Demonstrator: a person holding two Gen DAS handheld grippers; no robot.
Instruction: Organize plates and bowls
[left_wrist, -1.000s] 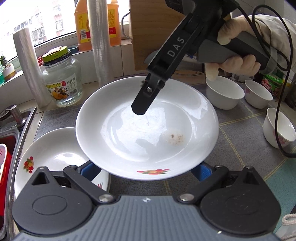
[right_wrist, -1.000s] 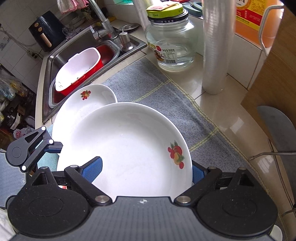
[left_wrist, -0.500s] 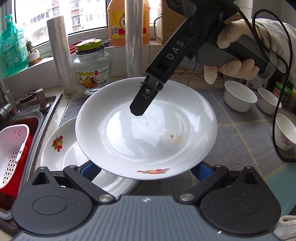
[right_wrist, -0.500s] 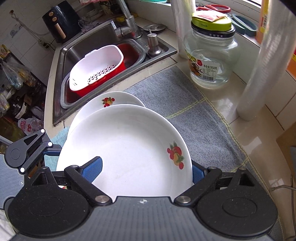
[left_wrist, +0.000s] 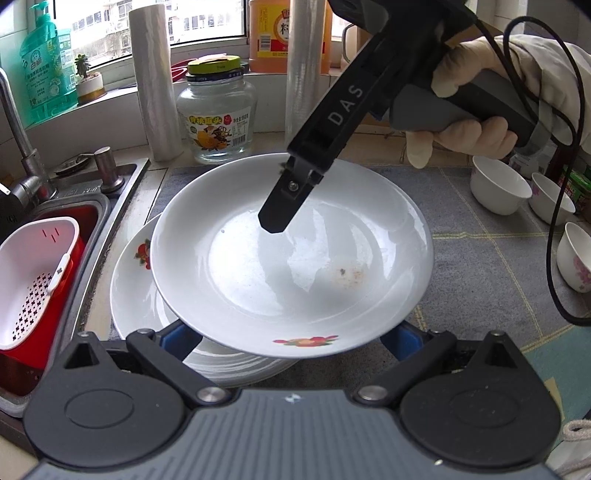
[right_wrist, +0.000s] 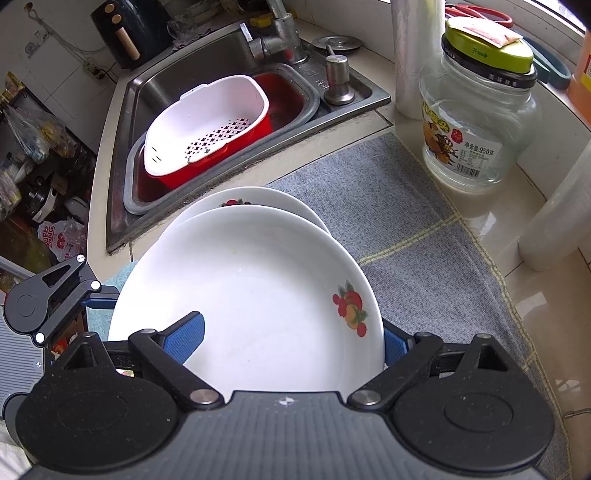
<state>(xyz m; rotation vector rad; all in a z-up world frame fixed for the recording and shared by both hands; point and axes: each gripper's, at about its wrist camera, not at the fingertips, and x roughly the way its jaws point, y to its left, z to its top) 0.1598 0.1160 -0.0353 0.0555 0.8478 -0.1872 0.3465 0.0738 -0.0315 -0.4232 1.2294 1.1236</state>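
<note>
A white plate with a fruit print (left_wrist: 291, 258) hangs in the air, gripped on its far rim by my right gripper (left_wrist: 284, 206), whose finger lies inside it. The same plate fills the right wrist view (right_wrist: 251, 306), between the blue pads (right_wrist: 184, 338). Under it a second fruit-print plate (left_wrist: 136, 291) lies on the grey mat (left_wrist: 480, 266), also seen in the right wrist view (right_wrist: 258, 195). My left gripper (left_wrist: 291, 345) sits below the held plate's near rim, pads (left_wrist: 177, 338) wide apart and not gripping. Three white bowls (left_wrist: 498, 188) stand at the right.
A sink (right_wrist: 221, 74) with a red and white colander (right_wrist: 207, 125) is at the left. A glass jar (left_wrist: 216, 110), plastic rolls (left_wrist: 155, 81) and an oil bottle (left_wrist: 269, 33) stand along the back. The tap (left_wrist: 18, 140) is at far left.
The held plate has been carried left, from beside the lower plate to over it. The sink and colander have come into the left wrist view.
</note>
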